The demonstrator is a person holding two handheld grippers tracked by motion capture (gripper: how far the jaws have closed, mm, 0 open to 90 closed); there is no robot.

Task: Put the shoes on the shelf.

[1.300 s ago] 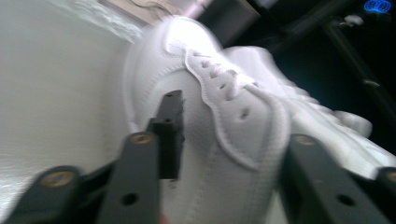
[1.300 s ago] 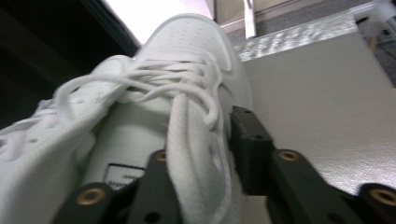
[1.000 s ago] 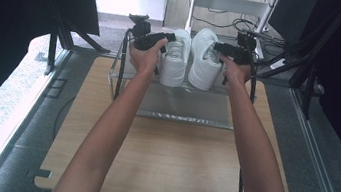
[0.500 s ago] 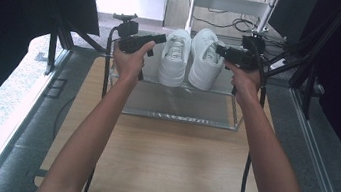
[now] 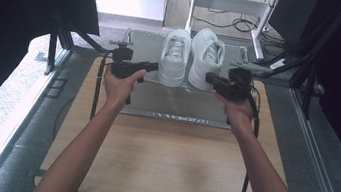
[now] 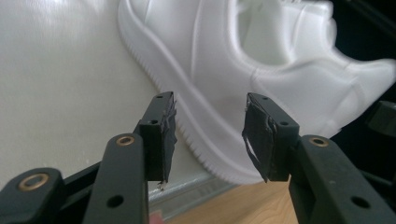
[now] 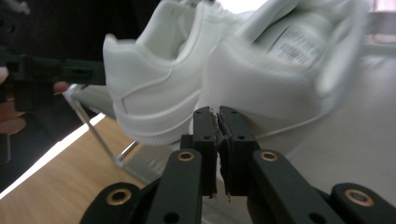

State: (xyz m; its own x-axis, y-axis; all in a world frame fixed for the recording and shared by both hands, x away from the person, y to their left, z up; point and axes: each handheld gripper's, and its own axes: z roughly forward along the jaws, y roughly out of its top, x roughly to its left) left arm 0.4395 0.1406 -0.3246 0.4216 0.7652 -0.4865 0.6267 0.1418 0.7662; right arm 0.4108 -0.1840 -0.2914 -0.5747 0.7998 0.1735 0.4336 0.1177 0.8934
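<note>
Two white sneakers stand side by side, toes toward me, on a shiny metal tray (image 5: pixel 177 104) at the far end of the wooden table. My left gripper (image 5: pixel 155 66) is just left of the left sneaker (image 5: pixel 173 58). In the left gripper view this gripper (image 6: pixel 210 133) is open; its jaws have just been closing, with nothing between them and the sneaker's sole (image 6: pixel 205 135) behind. My right gripper (image 5: pixel 210 77) points at the right sneaker (image 5: pixel 207 58). In the right gripper view it (image 7: pixel 217 116) has just closed, pads together, before that sneaker's heel (image 7: pixel 275 70).
The wooden table (image 5: pixel 166 151) stretches bare toward me from the tray. Dark frame posts (image 5: pixel 56 34) stand at both sides of the table. A white table leg and cables (image 5: pixel 249 24) lie on the floor beyond.
Both hands have drawn back from the sneakers' sides, outward and toward me. The right jaws have gone from wide to shut. The sneakers have stayed in place.
</note>
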